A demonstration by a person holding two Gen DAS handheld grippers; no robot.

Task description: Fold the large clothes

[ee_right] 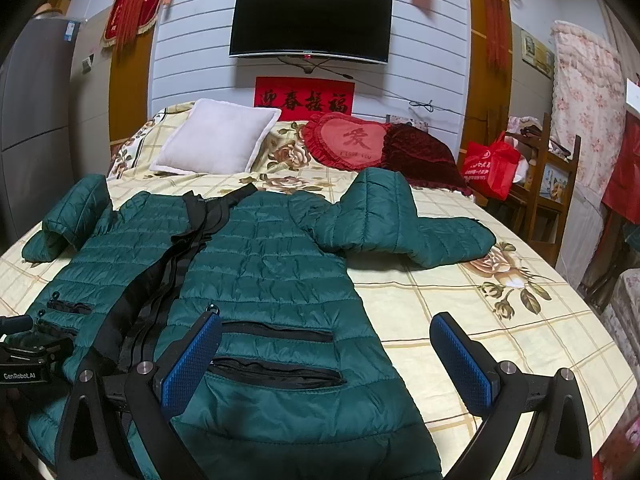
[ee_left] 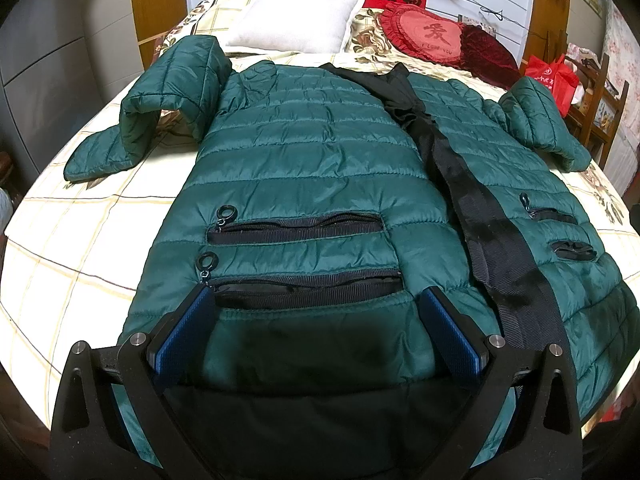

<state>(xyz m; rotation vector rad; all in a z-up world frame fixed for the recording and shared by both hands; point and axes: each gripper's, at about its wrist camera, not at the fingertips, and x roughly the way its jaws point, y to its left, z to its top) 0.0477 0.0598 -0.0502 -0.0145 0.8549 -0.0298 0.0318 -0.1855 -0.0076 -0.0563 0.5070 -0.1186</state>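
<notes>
A dark green quilted puffer jacket (ee_left: 304, 152) lies face up on the bed, with a black zipper band down its front and both sleeves bent at the shoulders. My left gripper (ee_left: 320, 320) is open, its blue pads on either side of the hem at the jacket's left front panel, below two zip pockets. The jacket also shows in the right wrist view (ee_right: 260, 264). My right gripper (ee_right: 326, 354) is open over the right front panel's hem. Its left pad (ee_right: 192, 360) is over the jacket and its right pad over the sheet.
The bed (ee_right: 500, 320) has a cream checked floral sheet. A white pillow (ee_right: 216, 136) and red heart cushion (ee_right: 348, 140) lie at the head. A wooden chair with a red bag (ee_right: 492, 168) stands to the right. A TV (ee_right: 312, 20) hangs on the wall.
</notes>
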